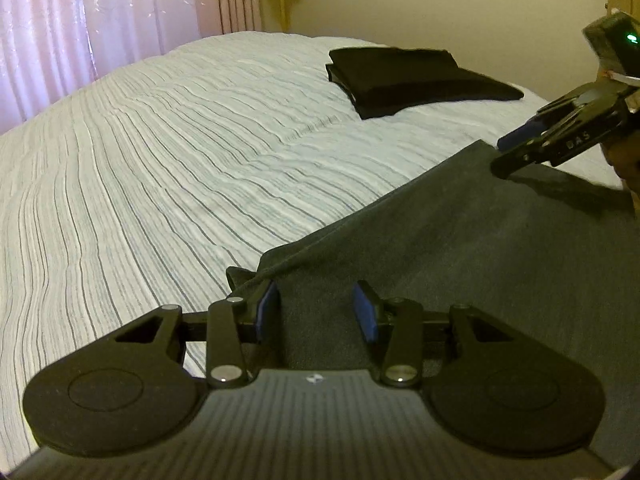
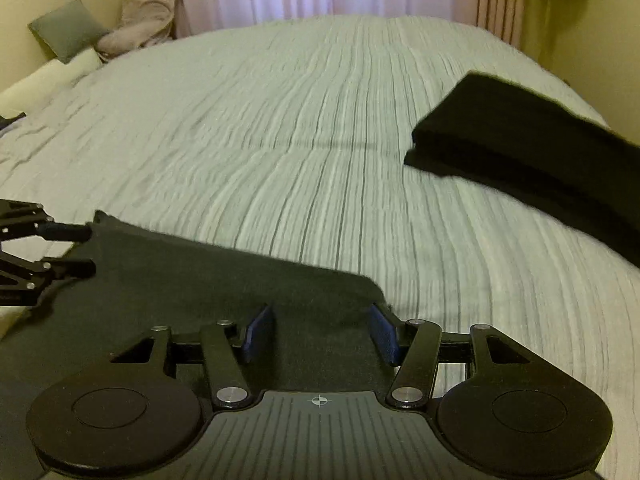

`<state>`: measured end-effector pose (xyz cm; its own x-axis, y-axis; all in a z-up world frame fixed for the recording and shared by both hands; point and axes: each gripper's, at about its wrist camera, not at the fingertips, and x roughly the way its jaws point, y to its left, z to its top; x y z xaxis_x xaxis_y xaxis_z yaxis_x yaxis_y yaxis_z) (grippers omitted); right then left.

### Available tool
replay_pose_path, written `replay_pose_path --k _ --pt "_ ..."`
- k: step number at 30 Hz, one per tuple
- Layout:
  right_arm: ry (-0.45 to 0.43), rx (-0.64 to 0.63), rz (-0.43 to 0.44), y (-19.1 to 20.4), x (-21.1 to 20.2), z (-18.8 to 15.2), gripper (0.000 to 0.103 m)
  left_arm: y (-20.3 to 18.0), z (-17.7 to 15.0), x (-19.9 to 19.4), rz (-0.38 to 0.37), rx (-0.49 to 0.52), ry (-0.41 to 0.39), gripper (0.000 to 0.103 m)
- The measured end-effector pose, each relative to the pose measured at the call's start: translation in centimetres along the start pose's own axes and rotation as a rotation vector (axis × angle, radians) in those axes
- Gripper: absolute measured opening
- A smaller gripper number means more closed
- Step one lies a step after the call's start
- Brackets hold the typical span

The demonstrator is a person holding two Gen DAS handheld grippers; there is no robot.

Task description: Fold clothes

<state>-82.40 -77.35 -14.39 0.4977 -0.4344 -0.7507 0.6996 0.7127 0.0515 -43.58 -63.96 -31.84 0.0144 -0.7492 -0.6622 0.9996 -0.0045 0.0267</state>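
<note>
Dark grey cloth, a garment, lies flat on the near part of the bed, close to the person. Shows one straight far edge with a corner at each end. Runs crosswise between the two tools with that edge as its visible long line; slants in the left wrist view from low centre up to the right, and in the right wrist view from mid-left down towards centre. Faces the middle of the bed with that edge. Passes out of frame on the near side, so full length and true long axis cannot be told.

Left gripper sits at the left corner, tilted downward. Stands moderately apart, blue pads either side of a strip of grey cloth, with a little bunch of fabric beside the left pad; no pinch visible.

Right gripper sits at the right corner, also tilted downward. Stands a bit wider, cloth spread flat between its pads, not clamped.

Beneath: white bedcover with thin dark stripes, lightly rippled. Farther back on the right, well apart from the grey piece, rests a folded black garment. Beyond the bed hang pale pink curtains; in the far left corner leans a grey cushion.
</note>
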Motion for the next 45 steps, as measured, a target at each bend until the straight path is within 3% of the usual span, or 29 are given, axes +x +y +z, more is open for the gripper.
replay_pose_path --k 2,5,12,18,23,25,28,33,38,42,45 --pt "-0.071 -0.062 -0.025 1.4 -3.0 -0.8 0.056 -0.3 -0.2 -1.8 0.006 -0.003 -0.027 0.037" --pt "-0.185 -0.171 0.009 4.6 -8.1 -3.7 0.056 -1.2 -1.3 -5.8 -0.022 0.016 -0.078 0.039" --pt "-0.301 -0.253 0.057 10.9 -13.8 -13.9 0.056 -8.0 -6.4 -14.9 -0.088 0.278 -0.171 0.044" --pt "-0.332 -0.224 0.054 14.7 -13.8 -19.7 0.056 -14.6 -9.3 -14.7 -0.024 0.482 -0.159 0.044" --pt "-0.302 -0.265 0.030 16.8 -12.7 -21.0 0.056 -17.6 -10.1 -11.6 0.134 0.669 -0.111 0.043" --pt "-0.301 -0.283 0.033 17.5 -12.4 -21.2 0.056 -17.9 -10.2 -11.0 0.172 0.689 -0.110 0.038" --pt "-0.309 -0.326 0.021 17.9 -12.0 -20.7 0.056 -17.7 -10.1 -11.1 0.189 0.664 -0.109 0.024" --pt "-0.312 -0.438 -0.009 18.7 -10.4 -20.8 0.056 -16.7 -10.9 -10.9 0.157 0.602 -0.078 0.024" --pt "-0.289 -0.698 -0.151 19.5 -8.9 -22.0 0.056 -16.3 -10.6 -12.0 0.127 0.546 -0.101 0.025" --pt "-0.225 -0.888 -0.275 18.8 -7.2 -23.0 0.056 -16.9 -11.0 -12.8 0.108 0.575 -0.124 0.035" --pt "-0.194 -0.998 -0.318 18.2 -5.8 -23.4 0.061 -18.1 -11.2 -13.1 0.097 0.628 -0.146 0.050"
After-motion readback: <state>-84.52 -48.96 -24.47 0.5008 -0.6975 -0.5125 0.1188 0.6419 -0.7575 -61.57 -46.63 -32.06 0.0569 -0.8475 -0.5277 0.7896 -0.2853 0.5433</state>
